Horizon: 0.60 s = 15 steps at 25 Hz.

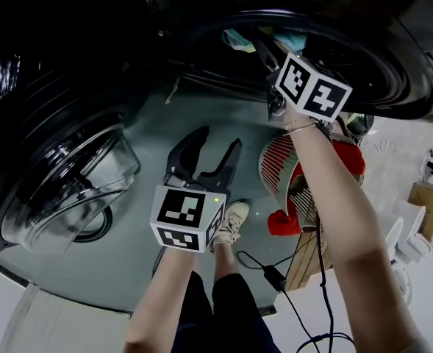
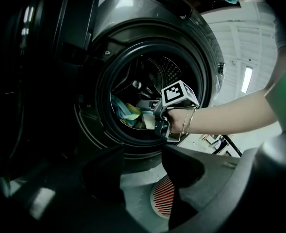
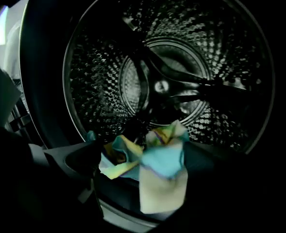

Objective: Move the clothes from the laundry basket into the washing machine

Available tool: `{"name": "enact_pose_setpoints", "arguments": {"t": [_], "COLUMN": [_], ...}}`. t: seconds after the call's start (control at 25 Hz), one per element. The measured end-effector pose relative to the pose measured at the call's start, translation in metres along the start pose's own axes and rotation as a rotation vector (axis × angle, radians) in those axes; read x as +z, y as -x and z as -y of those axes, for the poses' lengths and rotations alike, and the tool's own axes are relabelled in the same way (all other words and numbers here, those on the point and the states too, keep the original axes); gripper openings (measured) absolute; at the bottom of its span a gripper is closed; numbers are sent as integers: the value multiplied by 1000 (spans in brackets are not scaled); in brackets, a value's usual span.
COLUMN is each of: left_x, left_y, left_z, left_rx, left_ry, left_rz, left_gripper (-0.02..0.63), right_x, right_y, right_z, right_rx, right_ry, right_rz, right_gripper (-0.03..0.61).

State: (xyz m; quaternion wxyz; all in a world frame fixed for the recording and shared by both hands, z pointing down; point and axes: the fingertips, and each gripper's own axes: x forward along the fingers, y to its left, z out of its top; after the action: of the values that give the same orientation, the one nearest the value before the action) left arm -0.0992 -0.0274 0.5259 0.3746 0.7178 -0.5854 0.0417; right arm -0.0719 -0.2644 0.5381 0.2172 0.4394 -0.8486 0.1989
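a smooth grey floor [image 1: 128, 263] is seen beneath the open front of a dark, glossy washing machine [image 2: 133, 13], whose round glass door [image 1: 69, 190] is swung wide to the left. the drum [image 3: 99, 67] is formed of dimpled, perforated steel with raised paddles and is ringed by a dark rubber seal [image 2: 101, 106]. a crumpled cloth [image 3: 159, 178] in pale blue, yellow and cream is draped over the drum's front lip, partly inside. the right claw [image 2: 155, 115] is held at the mouth, its jaws spread wide on either side of that cloth, which is not pinched. the left claw [image 1: 216, 145] is held low before the machine, wide open and empty. a round, slatted red-and-white laundry basket [image 1: 271, 160] is set on the floor below the opening, with red clothes [image 1: 284, 223] heaped in it. bare floor is left between door and basket.
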Motion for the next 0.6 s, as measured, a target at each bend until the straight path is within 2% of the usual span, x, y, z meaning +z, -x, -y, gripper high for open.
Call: {"name": "enact_pose_setpoints", "arguments": {"t": [0.16, 0.28, 0.48, 0.6], "left_x": [-1, -3, -9, -12], "left_y": [-1, -1, 1, -4], "left_z": [10, 20, 47, 73], "left_rx": [-4, -20, -55, -84], "left_ry": [-15, -46, -94, -131], "left_rz": [-7, -16, -58, -95], "left_gripper": [228, 228, 228, 228], "right_x": [-3, -2, -10, -30], "right_y": [18, 41, 104, 152], "right_z": [11, 9, -17, -13], "right_rx": [-14, 26, 190, 228], "right_ry": [-44, -88, -115, -118], "right_rz": [11, 44, 72, 43], "right_gripper": [565, 565, 474, 453]}}
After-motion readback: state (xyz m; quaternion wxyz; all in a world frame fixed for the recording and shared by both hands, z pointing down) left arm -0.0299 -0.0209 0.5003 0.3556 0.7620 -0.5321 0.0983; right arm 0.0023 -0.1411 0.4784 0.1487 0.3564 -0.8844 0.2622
